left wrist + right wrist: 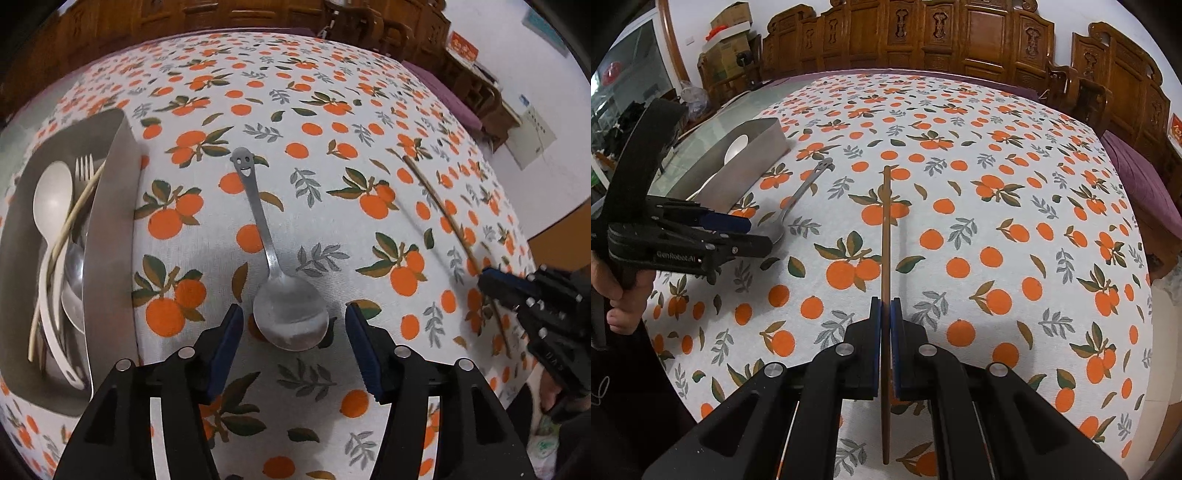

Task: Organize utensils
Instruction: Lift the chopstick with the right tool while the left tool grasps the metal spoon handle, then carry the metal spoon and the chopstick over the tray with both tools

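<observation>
**Two grippers addressing the last loose utensils**

The left gripper (293,332) is hovering low over the tablecloth (332,96) with its jaws standing wide apart, one on each side of the bowl of the metal spoon (290,317). It is gripping nothing. The spoon is lying flat, bowl near and smiley-face handle end pointing far. The wide opening appears chosen to clear the bowl, the spoon's broadest part.

The right gripper (885,306) is closing its blue pads (874,332) almost fully on a single wooden chopstick (886,236). The stick is running straight along the finger axis, its far end reaching out over the cloth and its near end passing back between the fingers. Whether it is already lifted off the cloth cannot be told. Gripping near the middle is probably keeping the stick from tipping.

The metal tray (110,206) is sitting at the left edge of the table. It is already holding a white spoon (51,195), a fork (84,166), another chopstick (62,236) and further metal spoons. As a judgement, both loose utensils are destined for it.
</observation>
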